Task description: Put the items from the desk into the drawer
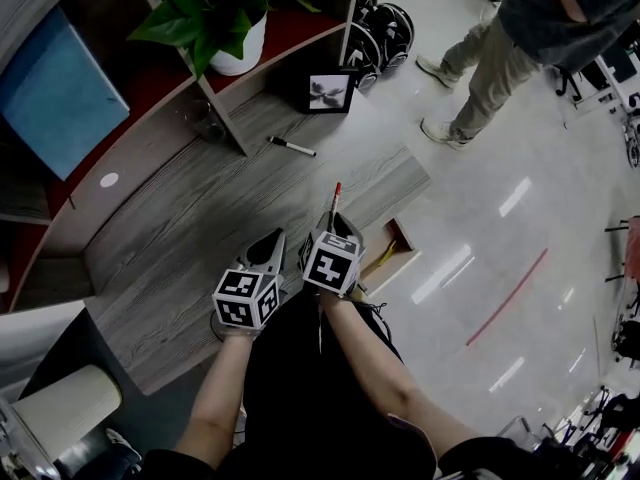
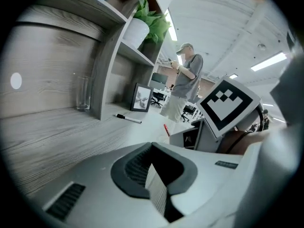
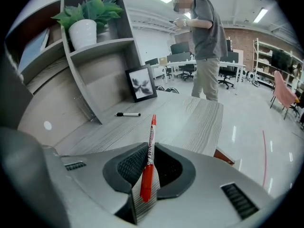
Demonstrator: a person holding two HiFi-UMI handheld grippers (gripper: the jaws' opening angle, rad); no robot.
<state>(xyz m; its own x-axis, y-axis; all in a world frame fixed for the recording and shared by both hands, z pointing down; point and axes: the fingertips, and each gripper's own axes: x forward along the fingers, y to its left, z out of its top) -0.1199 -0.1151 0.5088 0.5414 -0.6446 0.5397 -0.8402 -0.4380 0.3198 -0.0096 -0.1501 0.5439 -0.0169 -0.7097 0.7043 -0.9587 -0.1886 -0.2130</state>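
Left tool [image 2: 153, 167] jaws together, empty; black marker [image 2: 128, 118] on desk [image 2: 57, 132].

You can read "TWIN MA…" along the red marker's [image 3: 149, 156] white barrel; the remaining print is illegible.

Drawer [image 1: 393, 251] mostly hidden under the desk [image 1: 200, 238] edge and right gripper [image 1: 335, 225], contents unclear; red marker [image 1: 335, 198] shows only its tip there; standing person [image 1: 520, 38] cropped by head view's top edge; black marker [image 1: 291, 147] print too small.
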